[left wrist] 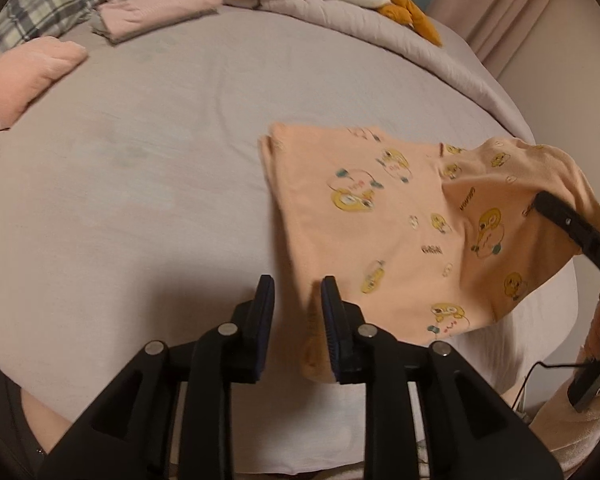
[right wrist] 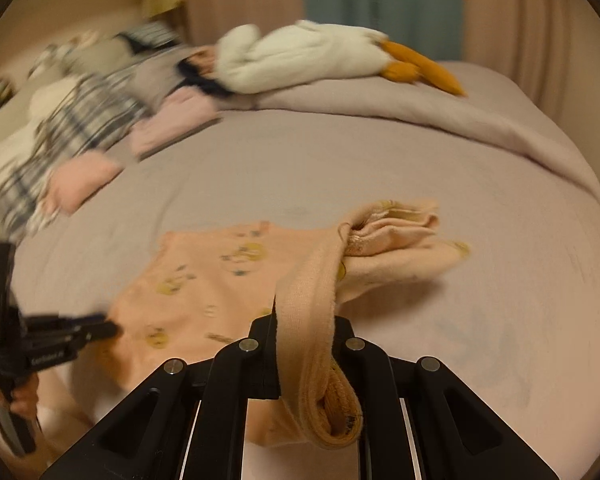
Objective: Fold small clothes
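A peach garment with yellow duck prints [left wrist: 384,232] lies on the mauve bed sheet [left wrist: 160,180]. My left gripper [left wrist: 298,292] is open at the garment's near left corner, its fingers apart with nothing between them. My right gripper [right wrist: 304,332] is shut on the garment's ribbed edge [right wrist: 312,312] and holds that end lifted over the rest of the garment [right wrist: 204,280]. In the left wrist view the right gripper [left wrist: 540,196] shows at the right, with cloth draped over it. In the right wrist view the left gripper [right wrist: 112,328] shows at the garment's left corner.
Folded pink clothes [left wrist: 160,8] and a peach pillow [left wrist: 24,76] lie at the far left. A white plush goose with orange feet [right wrist: 312,56] rests on the rolled duvet [right wrist: 420,116] at the back. A plaid pillow [left wrist: 40,8] is far left. Curtains [right wrist: 380,0] hang behind.
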A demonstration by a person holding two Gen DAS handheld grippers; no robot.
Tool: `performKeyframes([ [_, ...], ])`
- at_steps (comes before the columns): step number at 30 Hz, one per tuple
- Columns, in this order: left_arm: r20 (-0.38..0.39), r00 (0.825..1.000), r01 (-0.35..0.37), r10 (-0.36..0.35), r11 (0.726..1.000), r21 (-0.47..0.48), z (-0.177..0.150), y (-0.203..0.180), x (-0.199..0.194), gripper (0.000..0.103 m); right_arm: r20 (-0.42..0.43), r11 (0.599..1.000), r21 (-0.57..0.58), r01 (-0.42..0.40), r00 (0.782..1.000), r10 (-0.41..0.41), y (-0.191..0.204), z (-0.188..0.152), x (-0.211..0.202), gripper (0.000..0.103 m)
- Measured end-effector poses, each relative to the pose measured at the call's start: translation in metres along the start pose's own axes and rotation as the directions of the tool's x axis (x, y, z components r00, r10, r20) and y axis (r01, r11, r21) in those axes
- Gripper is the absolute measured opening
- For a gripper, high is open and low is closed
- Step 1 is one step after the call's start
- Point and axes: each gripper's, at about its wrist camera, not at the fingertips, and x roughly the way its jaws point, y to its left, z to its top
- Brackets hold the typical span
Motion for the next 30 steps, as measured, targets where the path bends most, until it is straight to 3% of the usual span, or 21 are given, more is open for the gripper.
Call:
performKeyframes([
  [8,0.027,0.998,-0.048,0.049,0.998,-0.037,-0.002,0.015,-0.005,0.025,-0.090,0.979,-0.162,-0.123,0.990,0.110,0.063,-0.002,0.031,0.013],
  [16,0.010,0.998,-0.055,0.055,0.997,-0.052,-0.007,0.026,-0.011,0.026,-0.213,0.958,-0.184,-0.221,0.960,0.181,0.090,-0.023,0.065,0.015],
  [22,0.008,0.999,-0.038,0.038,0.998,-0.042,-0.006,0.022,-0.012,0.032,-0.258,0.942,-0.085,-0.324,0.921,0.293,0.083,-0.027,0.063,0.047],
  [27,0.006,1.000,0.011,-0.011,0.999,-0.042,0.000,0.016,-0.016,0.034,-0.170,0.940,-0.076,-0.334,0.933,0.317,0.067,-0.024,0.027,0.056],
  [28,0.007,1.000,0.027,-0.027,0.999,-0.042,0.002,0.014,-0.018,0.034,-0.154,0.942,-0.068,-0.330,0.936,0.317,0.061,-0.023,0.020,0.063],
  [30,0.013,0.998,0.067,-0.066,0.997,-0.034,0.006,0.008,-0.021,0.040,-0.119,0.949,-0.055,-0.312,0.945,0.304,0.051,-0.023,0.010,0.068],
])
